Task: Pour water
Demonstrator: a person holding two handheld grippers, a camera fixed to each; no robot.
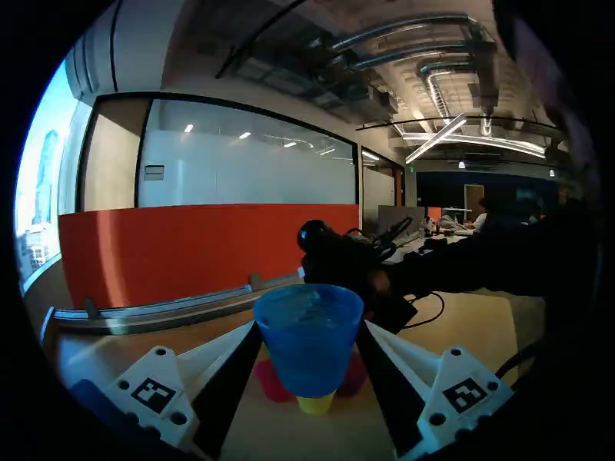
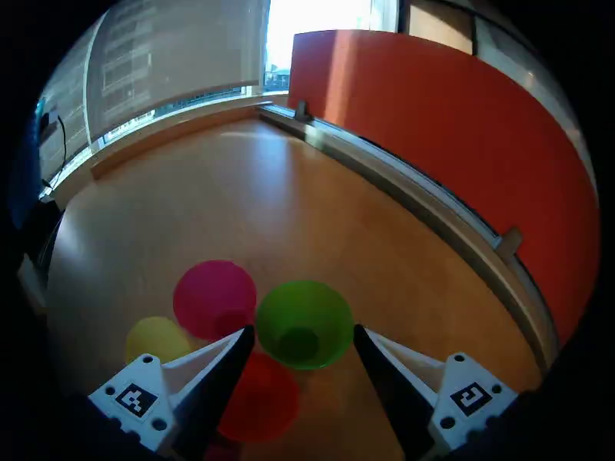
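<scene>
In the left gripper view a blue cup (image 1: pixel 309 338) stands upright between the fingers, and my left gripper (image 1: pixel 307 346) is shut on it. Water shows inside its rim. Under it peek a yellow cup (image 1: pixel 316 402) and a pink cup (image 1: pixel 270 382) on the table. In the right gripper view my right gripper (image 2: pixel 300 338) is shut on a green cup (image 2: pixel 304 323), seen from above with its mouth open and its inside dry. Below it on the table sit a pink cup (image 2: pixel 214 298), a yellow cup (image 2: pixel 156 338) and a red cup (image 2: pixel 261 399).
A wooden table (image 2: pixel 254 207) runs to an orange partition (image 2: pixel 453 131) with a metal rail along its foot. A dark arm and the other gripper (image 1: pixel 338 257) loom beyond the blue cup. Cables (image 1: pixel 427 307) lie on the table.
</scene>
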